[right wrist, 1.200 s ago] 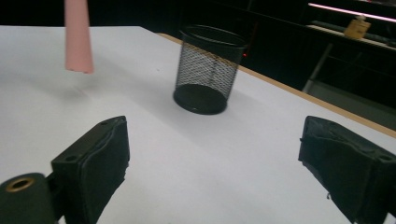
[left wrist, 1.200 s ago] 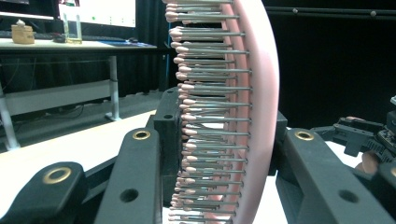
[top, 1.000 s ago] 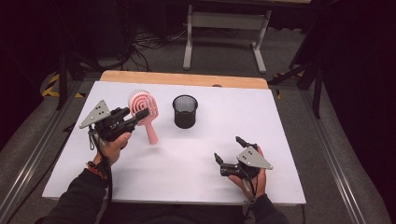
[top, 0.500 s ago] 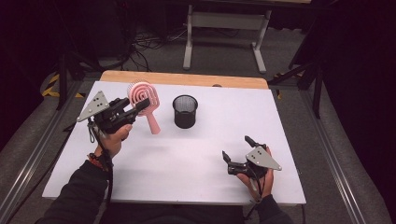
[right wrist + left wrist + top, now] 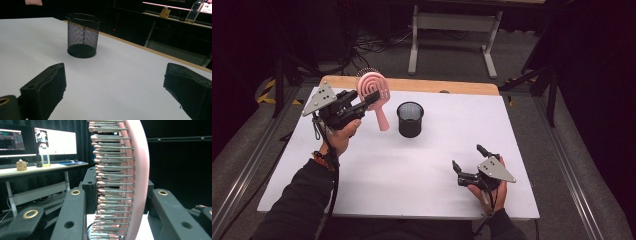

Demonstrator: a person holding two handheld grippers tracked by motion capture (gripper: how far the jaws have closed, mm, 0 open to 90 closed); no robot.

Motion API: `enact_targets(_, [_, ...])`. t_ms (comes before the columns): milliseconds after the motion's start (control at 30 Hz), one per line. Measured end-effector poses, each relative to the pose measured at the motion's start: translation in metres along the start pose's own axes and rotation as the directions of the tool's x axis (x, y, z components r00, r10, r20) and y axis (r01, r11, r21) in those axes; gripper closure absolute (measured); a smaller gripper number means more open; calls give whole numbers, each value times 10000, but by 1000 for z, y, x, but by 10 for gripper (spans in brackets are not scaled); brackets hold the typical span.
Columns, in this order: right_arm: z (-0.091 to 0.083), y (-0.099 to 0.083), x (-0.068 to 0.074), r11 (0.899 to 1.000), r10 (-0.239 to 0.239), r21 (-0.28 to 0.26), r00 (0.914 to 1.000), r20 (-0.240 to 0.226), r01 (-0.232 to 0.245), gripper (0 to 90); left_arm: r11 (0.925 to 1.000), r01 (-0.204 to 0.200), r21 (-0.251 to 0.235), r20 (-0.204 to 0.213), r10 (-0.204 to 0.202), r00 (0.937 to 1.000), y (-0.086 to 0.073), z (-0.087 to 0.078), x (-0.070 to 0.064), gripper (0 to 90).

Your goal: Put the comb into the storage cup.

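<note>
At the left of the high view, the left gripper (image 5: 371, 98) is held above the table (image 5: 377, 170), its jaws closed on the head of a pink brush (image 5: 373, 96). The brush is carried clear of the surface, head uppermost and handle slanting down toward the cup (image 5: 410, 119). In the left gripper view the brush (image 5: 120, 182) is seen edge-on between the two jaws, bristles pressed against one side and the smooth back against the other, so the grip is judged firm.

Just to the right of the brush, a black mesh cup stands upright near the middle of the far half of the table, apart from both grippers. It appears empty, though the mesh makes its bottom hard to read from the right gripper view (image 5: 82, 35).

Farther right and near the front edge, the right gripper (image 5: 468, 165) is rested on the table with its jaws spread wide and nothing between them; in its own view it is pointed toward the cup.

The step in hand is judged to be the carrying of the brush to the cup. For the next move, the handle end would have to be brought over the cup's mouth, the brush tipped nearer to vertical, and then lowered inside before release. A bump against the rim could tip the light cup.
</note>
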State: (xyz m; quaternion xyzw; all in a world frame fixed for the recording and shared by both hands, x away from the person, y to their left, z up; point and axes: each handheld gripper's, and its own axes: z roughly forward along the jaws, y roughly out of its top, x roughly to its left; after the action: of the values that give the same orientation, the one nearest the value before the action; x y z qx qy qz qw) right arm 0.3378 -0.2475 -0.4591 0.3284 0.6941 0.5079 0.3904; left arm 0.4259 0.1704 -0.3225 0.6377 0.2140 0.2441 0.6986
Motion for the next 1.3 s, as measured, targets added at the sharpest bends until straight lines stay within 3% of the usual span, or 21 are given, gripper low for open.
enact_targets(100, [0, 0, 1, 10000, -81, -6, 10000, -16, 81, 51, 9998, -53, -172, 92, 54, 9999, 7, 7, -2, 631])
enact_targets(500, [0, 1, 2, 10000, -29, -72, 9999, -164, 27, 53, 9995, -321, -61, 228, 322, 9992, 18, 36, -11, 631])
enact_targets(933, [0, 2, 2, 9999, -30, -126, 9996, -269, 27, 53, 9996, -252, 117, 320, 248, 9992, 16, 61, -14, 631])
enact_targets(1300, [0, 2, 3, 9999, -50, -103, 9995, -317, 47, 55, 9986, -192, 489, 420, 171, 9990, 4, 80, -3, 631])
